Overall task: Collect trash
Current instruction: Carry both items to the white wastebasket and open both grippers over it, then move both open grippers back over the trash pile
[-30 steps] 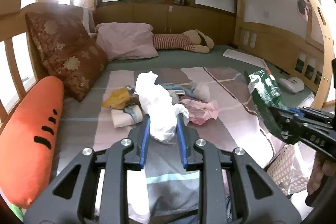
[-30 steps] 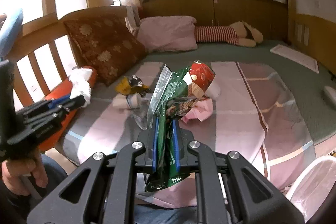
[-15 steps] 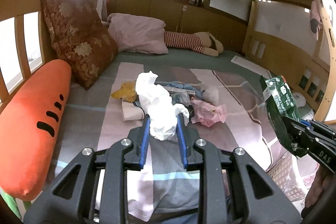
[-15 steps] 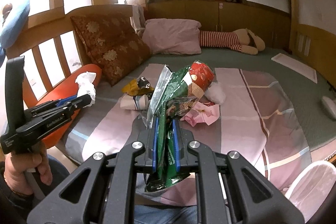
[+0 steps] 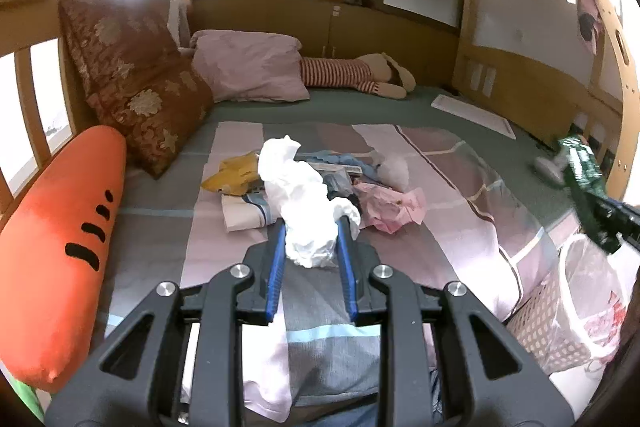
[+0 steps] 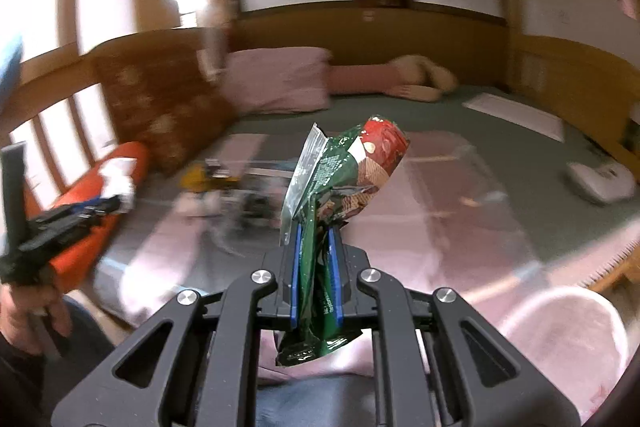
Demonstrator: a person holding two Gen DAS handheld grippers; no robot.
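Note:
My left gripper [image 5: 310, 227] is shut on a crumpled white tissue [image 5: 300, 195], held above the bed's near edge. My right gripper [image 6: 316, 227] is shut on a green and red snack bag [image 6: 348, 171]; it shows at the right of the left wrist view [image 5: 588, 187], above a bin lined with a white plastic bag [image 5: 592, 291]. The bin also shows at the lower right of the right wrist view [image 6: 568, 339]. More trash lies mid-bed: a yellow wrapper [image 5: 236, 173], a folded white packet [image 5: 246, 213], pink crumpled paper [image 5: 390, 207] and a white wad [image 5: 394, 167].
An orange carrot plush [image 5: 60, 251] lies along the bed's left edge, next to a brown patterned cushion [image 5: 136, 87]. A pink pillow [image 5: 252, 67] and a striped stuffed toy [image 5: 360, 77] lie at the back. Wooden rails [image 5: 28, 75] enclose the bed.
My right gripper has swung right and down with the snack bag, to above the bin; its view is motion-blurred. My left gripper has shifted slightly, still holding the tissue.

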